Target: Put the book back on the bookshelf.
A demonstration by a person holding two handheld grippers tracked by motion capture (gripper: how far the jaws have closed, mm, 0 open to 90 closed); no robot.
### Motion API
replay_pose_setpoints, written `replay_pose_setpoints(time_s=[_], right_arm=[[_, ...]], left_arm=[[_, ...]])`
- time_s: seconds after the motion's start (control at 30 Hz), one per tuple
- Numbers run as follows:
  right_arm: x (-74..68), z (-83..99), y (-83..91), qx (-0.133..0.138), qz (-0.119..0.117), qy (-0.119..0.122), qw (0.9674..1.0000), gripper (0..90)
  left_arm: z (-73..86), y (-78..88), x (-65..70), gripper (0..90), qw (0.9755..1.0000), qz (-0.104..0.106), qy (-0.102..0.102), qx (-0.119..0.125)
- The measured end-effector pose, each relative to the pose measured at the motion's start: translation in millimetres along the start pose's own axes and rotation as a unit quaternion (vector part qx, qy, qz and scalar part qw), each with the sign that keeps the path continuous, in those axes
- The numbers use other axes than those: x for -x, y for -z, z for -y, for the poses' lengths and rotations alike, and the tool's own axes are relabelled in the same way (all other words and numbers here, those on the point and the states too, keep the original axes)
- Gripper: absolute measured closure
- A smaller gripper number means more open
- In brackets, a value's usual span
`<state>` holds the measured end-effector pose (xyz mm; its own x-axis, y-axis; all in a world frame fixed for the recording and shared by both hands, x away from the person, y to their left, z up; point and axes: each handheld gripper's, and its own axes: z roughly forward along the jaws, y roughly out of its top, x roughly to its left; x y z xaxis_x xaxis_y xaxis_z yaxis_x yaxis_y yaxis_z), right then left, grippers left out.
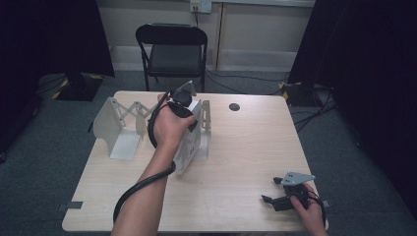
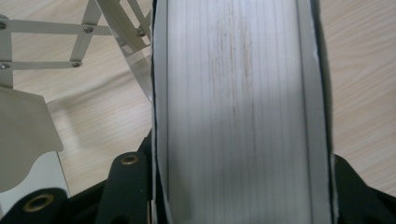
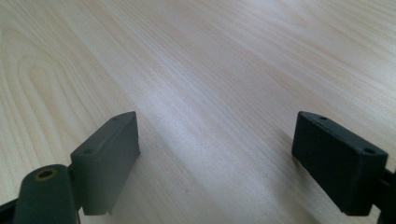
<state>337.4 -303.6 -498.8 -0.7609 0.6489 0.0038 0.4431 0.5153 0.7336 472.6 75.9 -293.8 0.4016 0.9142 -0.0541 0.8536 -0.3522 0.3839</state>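
- A thick white book (image 1: 189,147) stands on edge on the worktop (image 1: 246,162), left of centre, its lower end nearer the person than its upper end.
- The left claw (image 1: 192,115) pinches that book across its thickness from above; in the left gripper view the page block (image 2: 238,112) fills the gap between the two black jaws, with a grey cover against each jaw.
- The left hand (image 1: 169,125) wraps the claw's body, and a black cable (image 1: 142,184) trails back along the forearm.
- Just left of the book stands a white expanding rack (image 1: 123,120) with scissor-like slats; its end plate (image 1: 107,123) is at the far left, and another upright plate sits just beyond the book.
- The right claw (image 1: 272,191) rests at the near right corner of the worktop, jaws spread wide with bare wood between them in the right gripper view.
- A small dark round spot (image 1: 234,106) lies on the far side of the worktop.
- A black folding chair (image 1: 172,54) stands beyond the far edge.
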Motion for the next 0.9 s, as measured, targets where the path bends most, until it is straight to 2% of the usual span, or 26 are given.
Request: replay_pose_setpoints(time_s=[0.13, 0.23, 0.3, 0.4, 0.6, 0.8, 0.83, 0.9], right_arm=[[0.0, 0.0, 0.0, 0.000, 0.000, 0.000, 1.0000, 14.7], [0.0, 0.0, 0.0, 0.000, 0.000, 0.000, 1.0000, 14.7], [0.0, 0.0, 0.0, 0.000, 0.000, 0.000, 1.0000, 14.7], [0.0, 0.0, 0.0, 0.000, 0.000, 0.000, 1.0000, 14.7], [0.0, 0.0, 0.0, 0.000, 0.000, 0.000, 1.0000, 14.7], [0.0, 0.0, 0.0, 0.000, 0.000, 0.000, 1.0000, 14.6], [0.0, 0.0, 0.0, 0.000, 0.000, 0.000, 1.0000, 14.7], [0.0, 0.0, 0.0, 0.000, 0.000, 0.000, 1.0000, 14.7]], left_arm=[[-3.9, -2.6, 3.5, 51.7, 1.0000, -0.003, 0.004, 0.002], [-7.1, -5.9, 5.1, 51.7, 1.0000, -0.005, -0.001, 0.001], [-8.9, -9.1, 5.9, 51.7, 1.0000, -0.005, 0.005, 0.000], [-11.1, -12.0, 6.5, 51.8, 1.0000, -0.006, 0.001, -0.001], [-15.9, -18.9, 7.6, 51.7, 0.9999, -0.009, 0.011, -0.005], [-18.3, -22.9, 9.2, 51.8, 0.9997, -0.010, 0.020, 0.001], [-18.9, -23.2, 9.1, 51.8, 0.9998, -0.011, 0.016, 0.000], [-19.3, -23.7, 9.6, 51.7, 0.9997, -0.012, 0.019, 0.000]])
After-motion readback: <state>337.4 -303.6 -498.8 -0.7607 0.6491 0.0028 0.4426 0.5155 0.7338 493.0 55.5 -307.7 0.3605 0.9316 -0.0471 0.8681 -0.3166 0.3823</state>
